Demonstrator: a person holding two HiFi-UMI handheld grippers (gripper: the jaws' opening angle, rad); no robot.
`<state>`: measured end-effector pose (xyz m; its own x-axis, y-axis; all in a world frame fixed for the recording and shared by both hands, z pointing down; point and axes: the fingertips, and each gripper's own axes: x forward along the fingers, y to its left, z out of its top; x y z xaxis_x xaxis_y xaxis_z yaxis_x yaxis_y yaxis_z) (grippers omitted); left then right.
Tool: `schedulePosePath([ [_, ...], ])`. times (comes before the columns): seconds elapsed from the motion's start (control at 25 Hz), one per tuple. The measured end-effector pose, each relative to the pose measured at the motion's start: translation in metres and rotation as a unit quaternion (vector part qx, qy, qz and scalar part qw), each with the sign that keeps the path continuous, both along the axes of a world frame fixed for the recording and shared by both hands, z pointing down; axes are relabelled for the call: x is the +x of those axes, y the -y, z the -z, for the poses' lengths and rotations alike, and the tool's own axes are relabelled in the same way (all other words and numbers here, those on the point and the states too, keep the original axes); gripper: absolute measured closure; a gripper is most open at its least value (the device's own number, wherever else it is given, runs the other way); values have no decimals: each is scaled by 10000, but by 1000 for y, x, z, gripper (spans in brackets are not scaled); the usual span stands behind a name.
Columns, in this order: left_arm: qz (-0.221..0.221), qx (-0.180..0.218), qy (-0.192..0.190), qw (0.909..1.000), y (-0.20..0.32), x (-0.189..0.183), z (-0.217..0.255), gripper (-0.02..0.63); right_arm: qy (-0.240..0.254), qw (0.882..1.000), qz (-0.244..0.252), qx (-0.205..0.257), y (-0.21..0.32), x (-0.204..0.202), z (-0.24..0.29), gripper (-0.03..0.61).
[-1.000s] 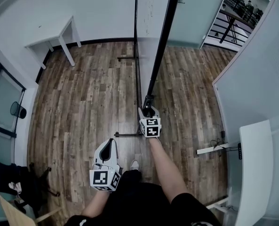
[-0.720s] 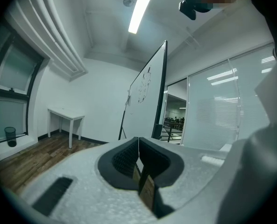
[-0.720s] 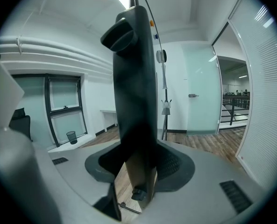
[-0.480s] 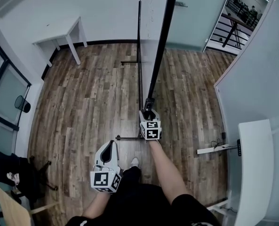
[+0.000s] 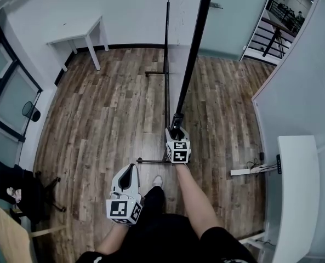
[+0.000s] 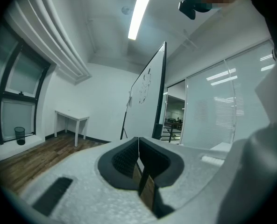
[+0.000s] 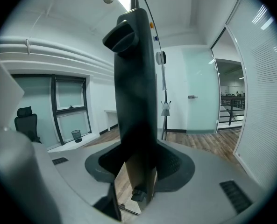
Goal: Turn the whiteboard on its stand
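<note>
Out ahead, the right tool (image 5: 176, 133) clamps the whiteboard (image 5: 195, 48) edge, arm extended; left tool (image 5: 127, 172) hangs closed, empty.

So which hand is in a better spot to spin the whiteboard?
Right. The right hand-held gripper is shut on the whiteboard's dark frame, so it could likely swing it. The left hand-held gripper is shut on nothing, back near the person's body, apart from the board.

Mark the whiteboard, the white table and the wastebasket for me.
whiteboard (image 6: 148, 94), left gripper view, on its white writing face.
white table (image 5: 77, 33), head view, on the tabletop.
wastebasket (image 6: 19, 135), left gripper view, on its side wall.
</note>
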<state>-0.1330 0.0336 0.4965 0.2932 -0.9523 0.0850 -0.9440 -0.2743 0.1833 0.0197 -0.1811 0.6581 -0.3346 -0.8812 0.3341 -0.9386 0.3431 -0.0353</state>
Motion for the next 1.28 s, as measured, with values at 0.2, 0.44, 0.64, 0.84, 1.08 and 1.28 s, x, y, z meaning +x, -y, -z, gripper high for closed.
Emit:
schedulePosePath([
  [0.2,15,51,59,10000,-40,-6,3,595,-32,9999,30,-167,-32,-2,0,397],
  [0.44,8,44,110,9999,-97,-7,-1,595,-49,9998,-19,-185,-77,-2,0,397],
  [0.64,114,9,147,9998,-133,-8,3,595,-38,9998,8,-204,-110,-1,-1,397],
  [0.84,140,39,222,9996,-154,-10,17,595,-32,9997,-5,-242,-137,-2,1,397],
  [1.08,43,-27,250,9997,-172,-10,16,595,-38,9998,-62,-186,-171,-5,-1,397],
  [1.28,-100,-60,219,9997,-177,-12,18,595,-48,9997,-96,-202,-197,-11,1,399],
])
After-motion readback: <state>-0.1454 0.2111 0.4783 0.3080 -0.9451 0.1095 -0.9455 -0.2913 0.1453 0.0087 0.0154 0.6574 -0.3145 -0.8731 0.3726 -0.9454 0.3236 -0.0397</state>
